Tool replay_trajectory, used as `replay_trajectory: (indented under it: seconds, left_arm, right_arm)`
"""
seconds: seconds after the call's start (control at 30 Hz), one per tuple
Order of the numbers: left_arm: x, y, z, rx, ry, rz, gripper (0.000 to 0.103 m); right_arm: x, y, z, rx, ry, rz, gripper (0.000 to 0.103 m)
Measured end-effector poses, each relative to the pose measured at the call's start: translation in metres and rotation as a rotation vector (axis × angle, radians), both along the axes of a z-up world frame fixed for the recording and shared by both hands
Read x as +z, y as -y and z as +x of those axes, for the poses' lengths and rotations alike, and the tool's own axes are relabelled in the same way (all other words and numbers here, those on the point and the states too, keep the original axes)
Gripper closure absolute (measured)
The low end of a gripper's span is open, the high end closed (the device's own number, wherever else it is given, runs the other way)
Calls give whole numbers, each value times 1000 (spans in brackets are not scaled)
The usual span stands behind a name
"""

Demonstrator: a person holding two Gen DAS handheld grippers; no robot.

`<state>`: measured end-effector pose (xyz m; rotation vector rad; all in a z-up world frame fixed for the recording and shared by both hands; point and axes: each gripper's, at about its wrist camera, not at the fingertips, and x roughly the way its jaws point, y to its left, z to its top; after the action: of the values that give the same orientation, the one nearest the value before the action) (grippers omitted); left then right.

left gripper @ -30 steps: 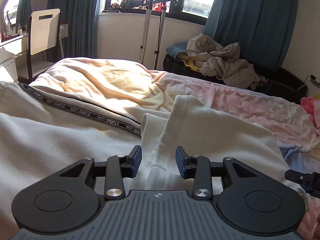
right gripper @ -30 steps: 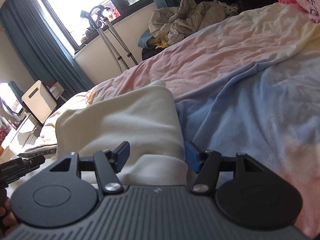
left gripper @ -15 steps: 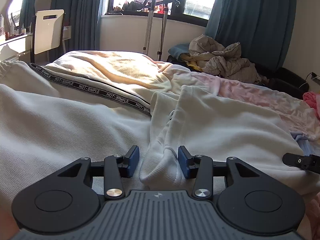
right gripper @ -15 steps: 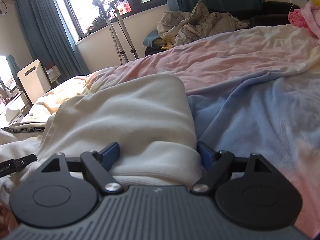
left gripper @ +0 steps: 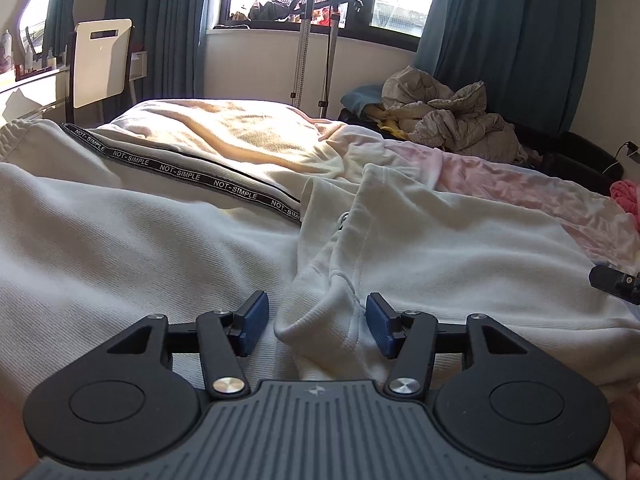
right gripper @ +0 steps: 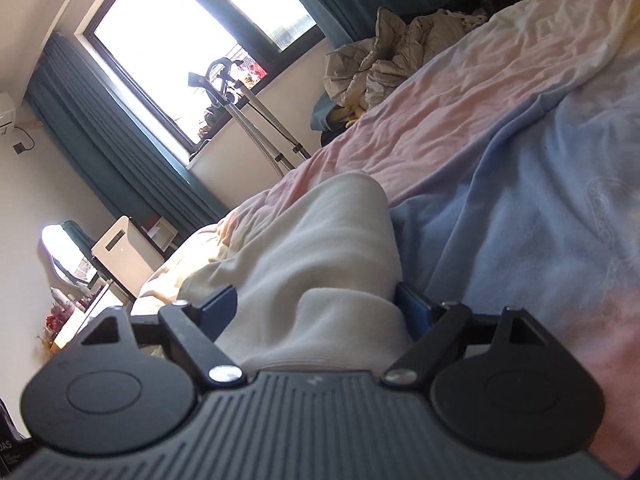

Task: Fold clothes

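Observation:
Cream sweatpants (left gripper: 120,248) with a black "NOT-SIMPLE" side stripe (left gripper: 188,176) lie spread across the bed. A folded-over cream part (left gripper: 460,248) rests on them to the right. My left gripper (left gripper: 316,330) hovers low over its near corner. Its jaws are opening, a ridge of cream cloth stands between them, and the left pad is clear of it. My right gripper (right gripper: 316,308) stands wide, with the folded cream edge (right gripper: 328,264) bulging loosely between its blue pads. A black tip of the right gripper (left gripper: 616,284) shows at the left wrist view's right edge.
The bedsheet (right gripper: 520,200) is pink, blue and pale yellow. A crumpled beige quilt (left gripper: 448,120) lies on a dark couch beyond the bed. A garment steamer stand (left gripper: 304,40) is at the window, a white chair (left gripper: 100,60) at left, pink clothes (left gripper: 626,196) far right.
Both grippers' jaws have spread apart around the cream cloth they pinched. The folded part has settled onto the bed. The right wrist view has rolled, tilting the room.

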<state>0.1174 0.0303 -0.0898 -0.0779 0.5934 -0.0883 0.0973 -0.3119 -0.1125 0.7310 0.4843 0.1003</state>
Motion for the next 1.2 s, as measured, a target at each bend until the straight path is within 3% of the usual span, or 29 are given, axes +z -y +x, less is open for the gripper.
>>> replay_trajectory:
  seconds: [0.1,0.2,0.4,0.57,0.7,0.8,0.87,0.93,1.03,1.1,1.17,1.2]
  left_arm:
    - [-2,1,-1,-5,15,9,42]
    - [-3,1,0,-2,17,8,40]
    - [-5,3,1,3,22,17,39]
    - [-7,6,-1,-1,40,26,36]
    - [-9,6,-2,5,48,23,36]
    - [-11,5,-1,9,49,20,35]
    - [-12,6,-1,7,58,25,34]
    - [-12,8,-2,3,65,33,32]
    - [-12,9,-3,-6,75,49,31]
    - [-13,9,-3,-4,80,50,30]
    - [-12,9,-5,-10,89,51,29]
    - [-10,8,-6,-12,95,47,28]
  right_arm:
    - [-6,1,4,-18,-56,16,21]
    - [1,-7,3,12,-35,19,19]
    - [23,-13,-5,51,117,19,16]
    - [-9,-3,11,20,-66,84,17]
    - [13,-15,11,27,-60,64,19]
    - [34,-19,5,50,55,63,16]
    - [29,-15,7,37,38,101,15]
    - [14,-11,14,20,-48,116,15]
    - [-6,-6,25,20,-194,118,31]
    - [3,-5,21,10,-172,128,42]
    - [16,-5,17,2,-149,121,65]
    - [23,-5,15,-2,-142,109,69]
